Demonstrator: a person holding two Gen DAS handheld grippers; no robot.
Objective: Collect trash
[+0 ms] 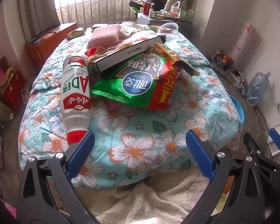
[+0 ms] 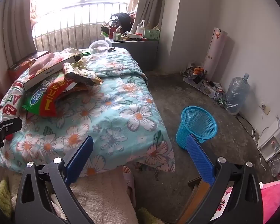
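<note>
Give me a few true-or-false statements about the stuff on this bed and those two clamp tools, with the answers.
1. The white bottle stands upright on the quilt. False: it lies on its side, red cap toward the left gripper.
2. The green chip bag lies partly under a long flat box. True.
3. The blue basket sits on the bed. False: it stands on the floor beside the bed.
4. The right gripper holds a wrapper. False: its jaws are open and empty.
5. A clear plastic bowl rests near the far end of the bed. True.

Blue mesh basket (image 2: 197, 126) on floor beside floral quilt (image 2: 106, 112)
</note>
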